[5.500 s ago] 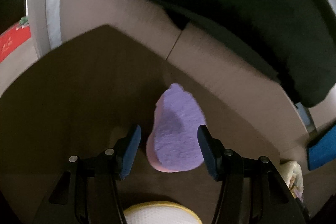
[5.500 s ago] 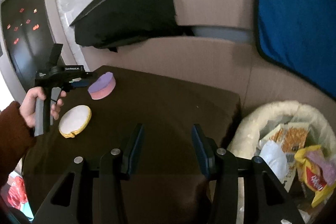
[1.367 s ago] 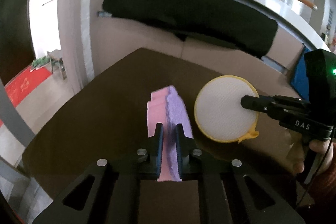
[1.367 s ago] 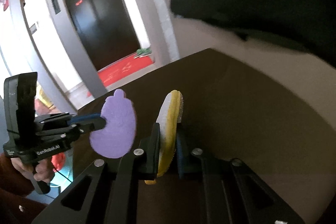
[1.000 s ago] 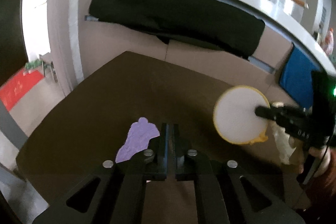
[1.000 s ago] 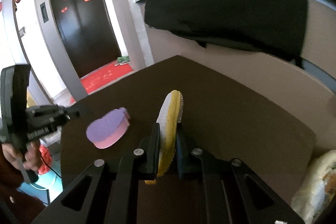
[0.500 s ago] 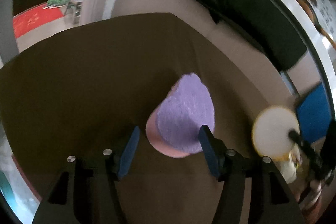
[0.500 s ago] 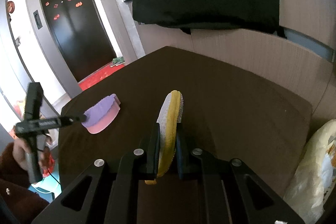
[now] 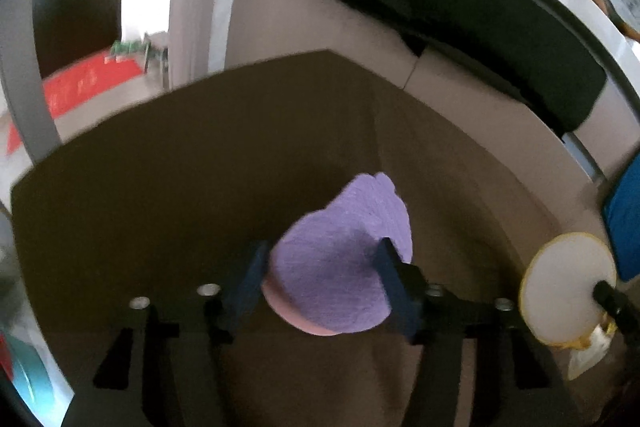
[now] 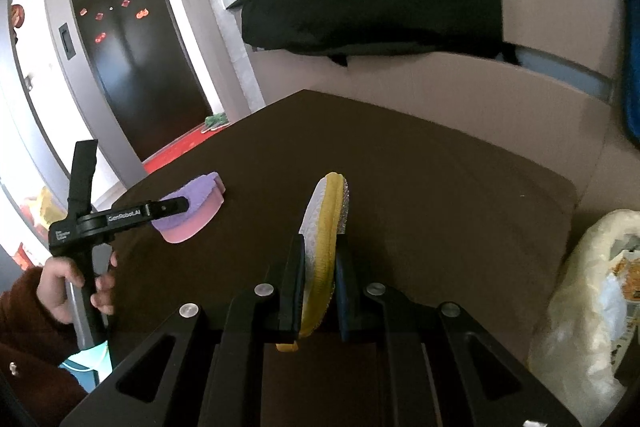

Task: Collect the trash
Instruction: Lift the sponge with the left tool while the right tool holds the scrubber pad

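Left wrist view: jaws of the left gripper (image 9: pixel 320 267) closing around the purple sponge (image 9: pixel 340 263), which lies on the brown table (image 9: pixel 180 187); pad contact cannot be told. Right wrist view: right gripper (image 10: pixel 318 267) clenched on the upright yellow sponge (image 10: pixel 326 227), trash bag (image 10: pixel 592 287) beyond the table's right edge.

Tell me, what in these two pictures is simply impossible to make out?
- Left wrist view: whether the left tool touches the purple sponge as its jaws close; motion blur smears the pads.
- Right wrist view: the sponge's far side, hidden behind that tool.
- Right wrist view: the trash bag contents, cut by the picture's edge and blurred.
- Right wrist view: the lower end of the yellow sponge, hidden by the right tool.
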`<move>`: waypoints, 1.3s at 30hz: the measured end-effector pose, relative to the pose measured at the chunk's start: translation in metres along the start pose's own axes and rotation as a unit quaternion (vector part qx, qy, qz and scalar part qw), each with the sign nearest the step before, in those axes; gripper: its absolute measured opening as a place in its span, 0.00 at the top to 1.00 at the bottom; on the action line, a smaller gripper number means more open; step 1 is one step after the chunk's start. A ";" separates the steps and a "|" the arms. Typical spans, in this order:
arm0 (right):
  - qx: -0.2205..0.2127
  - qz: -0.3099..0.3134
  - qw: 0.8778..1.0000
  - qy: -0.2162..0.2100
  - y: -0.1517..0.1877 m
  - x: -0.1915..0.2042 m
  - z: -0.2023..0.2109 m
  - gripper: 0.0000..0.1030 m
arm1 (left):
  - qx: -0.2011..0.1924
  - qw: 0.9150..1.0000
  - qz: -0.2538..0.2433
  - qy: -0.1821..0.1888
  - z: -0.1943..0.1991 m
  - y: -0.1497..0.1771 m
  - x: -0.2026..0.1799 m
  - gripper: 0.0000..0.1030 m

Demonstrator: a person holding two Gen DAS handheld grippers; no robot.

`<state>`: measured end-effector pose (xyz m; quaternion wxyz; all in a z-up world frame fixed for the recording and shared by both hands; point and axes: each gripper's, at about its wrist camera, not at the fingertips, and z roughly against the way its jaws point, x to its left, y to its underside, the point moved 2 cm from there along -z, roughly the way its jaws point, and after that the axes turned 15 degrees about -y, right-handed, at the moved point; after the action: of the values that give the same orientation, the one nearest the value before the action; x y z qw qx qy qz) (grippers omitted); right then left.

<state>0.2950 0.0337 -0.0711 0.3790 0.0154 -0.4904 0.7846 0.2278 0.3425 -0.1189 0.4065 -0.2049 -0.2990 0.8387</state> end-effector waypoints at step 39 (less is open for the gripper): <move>-0.014 -0.011 1.000 0.000 0.017 -0.014 0.030 0.87 | -0.088 0.990 -0.079 0.070 0.071 0.023 -0.033 0.48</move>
<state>0.2843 -0.0016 -0.0742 0.3876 0.0154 -0.5014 0.7733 0.1928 0.2810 -0.0790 0.4720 -0.2738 -0.3580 0.7577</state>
